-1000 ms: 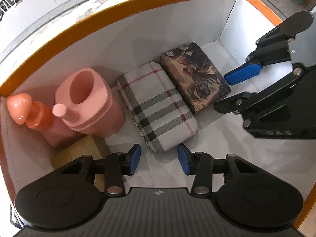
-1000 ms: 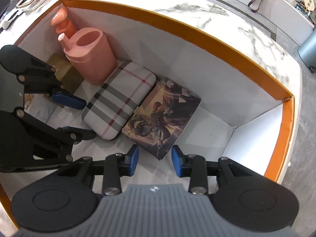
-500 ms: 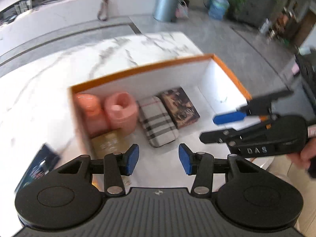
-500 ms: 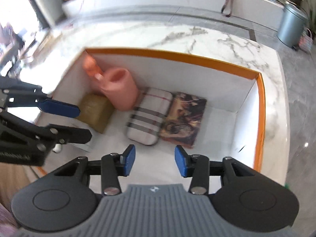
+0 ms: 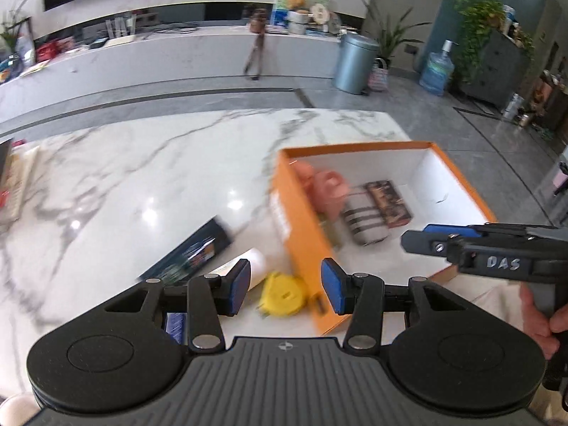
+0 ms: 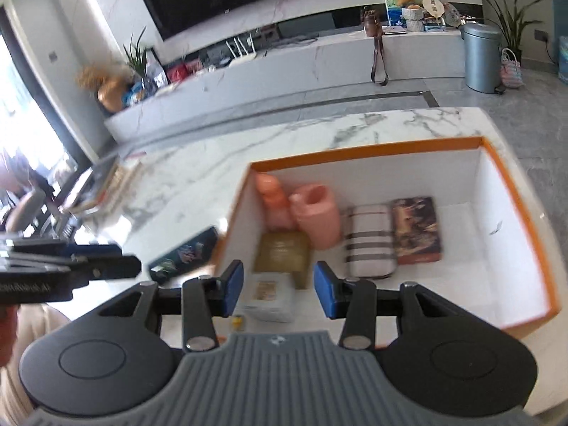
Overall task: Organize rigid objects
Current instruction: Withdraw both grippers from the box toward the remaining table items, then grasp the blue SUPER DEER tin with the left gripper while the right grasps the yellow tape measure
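Motion-blurred box contents (image 5: 358, 209), yellow object (image 5: 282, 294) partly behind left tool, white packet's label (image 6: 266, 291) unreadable

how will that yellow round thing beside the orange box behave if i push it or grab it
The yellow round thing lies flat on the marble table, so it will probably slide rather than roll. It looks like hard plastic, likely rigid and light. The glossy table may let it skid toward the orange box.

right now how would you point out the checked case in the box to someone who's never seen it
Find the orange-rimmed box on the marble table. Inside, the checked case lies flat between the pink cup and the dark picture box. It alone is white with grey stripes and rounded corners.
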Action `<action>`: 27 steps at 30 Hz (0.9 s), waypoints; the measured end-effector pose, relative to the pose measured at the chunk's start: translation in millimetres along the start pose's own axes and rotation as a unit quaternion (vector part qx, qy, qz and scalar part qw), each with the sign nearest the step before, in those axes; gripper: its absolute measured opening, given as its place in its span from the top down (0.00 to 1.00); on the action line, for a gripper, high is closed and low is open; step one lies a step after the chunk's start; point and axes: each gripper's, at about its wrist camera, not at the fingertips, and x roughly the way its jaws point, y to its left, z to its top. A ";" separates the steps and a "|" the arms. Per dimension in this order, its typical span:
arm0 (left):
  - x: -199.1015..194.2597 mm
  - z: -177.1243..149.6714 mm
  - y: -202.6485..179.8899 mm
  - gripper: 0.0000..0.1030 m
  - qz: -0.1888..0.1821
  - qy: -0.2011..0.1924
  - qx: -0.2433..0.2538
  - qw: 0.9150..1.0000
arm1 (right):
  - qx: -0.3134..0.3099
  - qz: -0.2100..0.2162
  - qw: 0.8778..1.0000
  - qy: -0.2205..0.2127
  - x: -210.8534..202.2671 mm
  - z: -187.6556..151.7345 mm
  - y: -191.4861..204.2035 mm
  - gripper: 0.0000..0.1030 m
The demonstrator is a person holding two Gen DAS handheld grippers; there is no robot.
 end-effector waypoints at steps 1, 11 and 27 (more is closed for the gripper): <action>-2.5 -5.7 6.6 0.46 0.004 0.001 -0.005 1.000 | 0.004 0.003 1.000 -0.001 1.0 -3.7 8.3 0.56; -8.8 -41.5 60.5 0.47 0.029 0.017 -0.028 0.999 | -0.043 0.040 0.998 0.026 29.6 -32.3 92.1 0.56; 83.1 -53.5 109.0 0.39 0.038 0.127 -0.031 0.991 | -0.153 -0.040 0.979 0.126 109.4 -57.1 146.2 0.57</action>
